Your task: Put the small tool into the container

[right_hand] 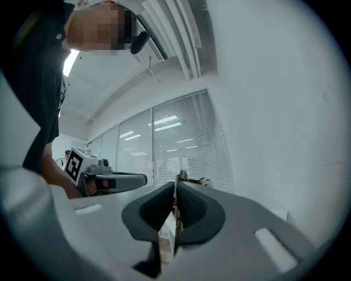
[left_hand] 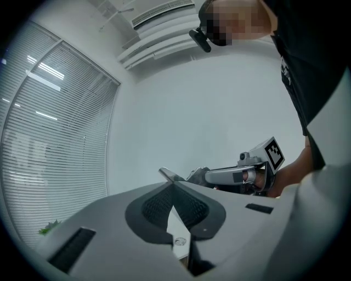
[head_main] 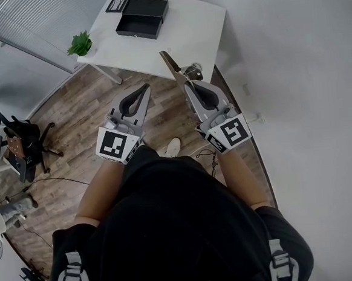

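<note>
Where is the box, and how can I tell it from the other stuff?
Find the white table at the top of the head view. The box sits at its far end, up and right of the green plant. It is the big black open thing, much larger and deeper than the little flat piece lying just left of it.

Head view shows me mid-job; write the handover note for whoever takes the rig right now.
Left gripper: shut, empty, held up.
Right gripper: shut on the small tool, in the air short of the table.
Container: open and black, on the table.
Done: the small tool is gripped.
Left: carry it over and drop it into the container.
</note>
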{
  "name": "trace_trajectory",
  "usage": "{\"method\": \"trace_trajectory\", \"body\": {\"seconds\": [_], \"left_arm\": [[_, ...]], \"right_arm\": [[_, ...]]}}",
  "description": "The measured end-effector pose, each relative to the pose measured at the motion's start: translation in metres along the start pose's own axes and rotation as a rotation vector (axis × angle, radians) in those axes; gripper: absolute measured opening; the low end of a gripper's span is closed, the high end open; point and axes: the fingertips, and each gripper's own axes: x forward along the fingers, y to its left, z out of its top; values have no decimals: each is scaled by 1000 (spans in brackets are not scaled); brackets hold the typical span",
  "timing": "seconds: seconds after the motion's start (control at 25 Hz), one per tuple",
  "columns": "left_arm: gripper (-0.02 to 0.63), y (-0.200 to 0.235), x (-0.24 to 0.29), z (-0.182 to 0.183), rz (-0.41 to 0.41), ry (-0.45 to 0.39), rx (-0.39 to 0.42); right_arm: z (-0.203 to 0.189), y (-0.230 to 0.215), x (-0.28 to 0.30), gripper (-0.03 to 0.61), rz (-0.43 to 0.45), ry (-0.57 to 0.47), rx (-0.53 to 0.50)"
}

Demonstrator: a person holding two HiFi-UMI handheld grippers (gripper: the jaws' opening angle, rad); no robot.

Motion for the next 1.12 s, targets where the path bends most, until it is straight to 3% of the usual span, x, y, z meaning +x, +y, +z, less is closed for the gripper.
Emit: {"method": "trace_trajectory", "body": {"seconds": [0.24, 0.52, 1.12], "left_arm": [[8, 9, 16, -1, -5, 1, 2], [8, 52, 35, -10, -24, -2, -7], [8, 237, 90, -36, -144, 4, -56]], "right_arm": [[-2, -16, 10, 21, -2, 3, -1], [-16, -30, 50, 21, -25, 38, -5], [-49, -69, 235, 21, -122, 143, 6]]}}
